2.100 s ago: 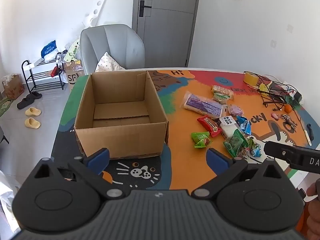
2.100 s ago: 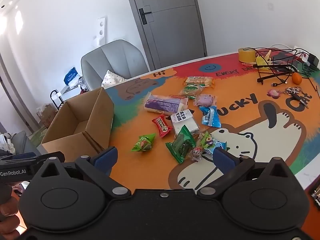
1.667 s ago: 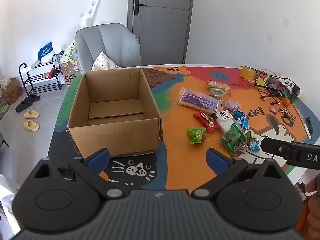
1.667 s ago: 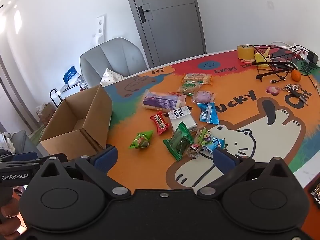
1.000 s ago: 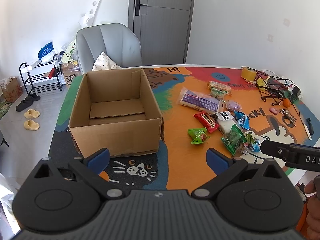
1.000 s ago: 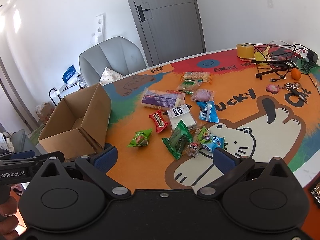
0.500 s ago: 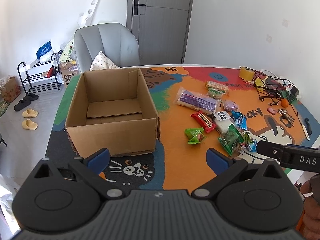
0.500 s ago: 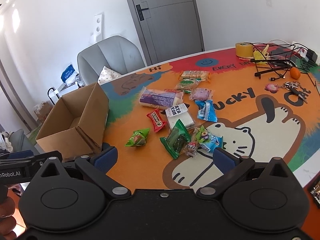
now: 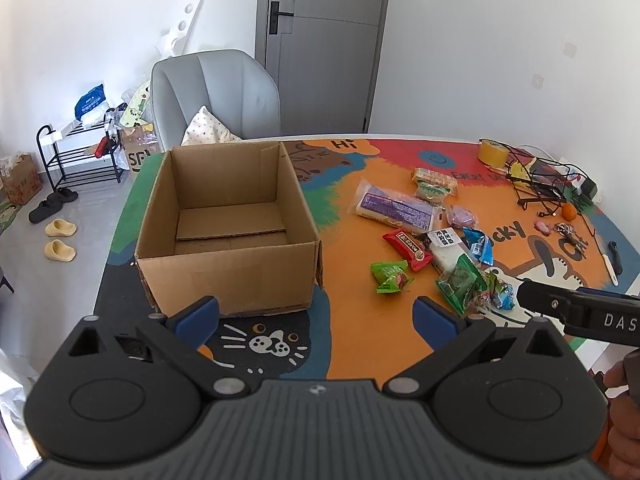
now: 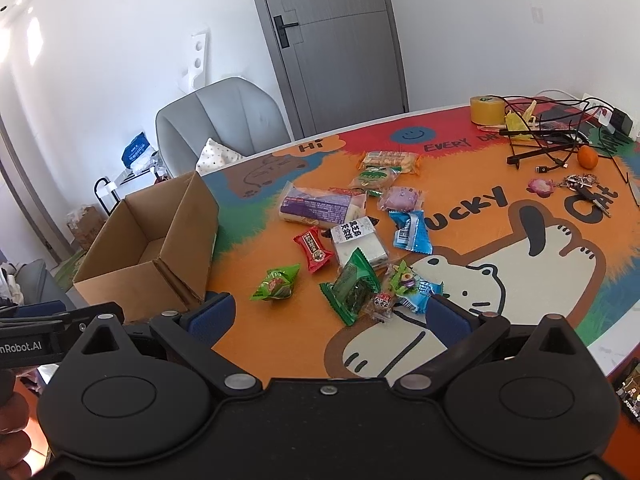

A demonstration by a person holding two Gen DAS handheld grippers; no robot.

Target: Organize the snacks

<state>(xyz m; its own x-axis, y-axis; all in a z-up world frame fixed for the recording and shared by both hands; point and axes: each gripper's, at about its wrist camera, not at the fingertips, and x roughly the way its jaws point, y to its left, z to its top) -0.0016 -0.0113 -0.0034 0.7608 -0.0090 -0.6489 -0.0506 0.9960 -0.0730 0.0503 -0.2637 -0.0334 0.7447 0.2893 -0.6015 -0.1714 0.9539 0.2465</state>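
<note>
The jaws of both grippers are spread wide with nothing between them: the left gripper (image 9: 316,314) hangs above the near edge of the bench (image 9: 348,328), in front of the cardboard box (image 9: 228,240), and the right gripper (image 10: 330,314) hangs over the near edge further right, just short of the snack pile. The box stands open and upright near the bench's left edge, its floor bare but for its own folded flaps. The snacks lie loose toward the middle of the bench, well apart from the box: a long purple-and-white packet (image 10: 320,206) furthest back with a tan cracker pack (image 10: 390,160) behind it, a red packet (image 10: 314,250) beside a white packet with black print (image 10: 358,238), a blue packet (image 10: 410,232), a light green packet (image 10: 276,282) lying alone nearest the box, and a dark green packet (image 10: 352,286) touching a cluster of small candies (image 10: 404,290) at the near side. A roll of yellow tape (image 10: 486,110), tangled black cables (image 10: 548,132), an orange fruit (image 10: 587,157) and keys (image 10: 582,184) sit toward the far right corner. Compared with two seconds ago, both views have drifted only slightly; box and snacks lie in the same places, and the jaws are as wide as before.
</note>
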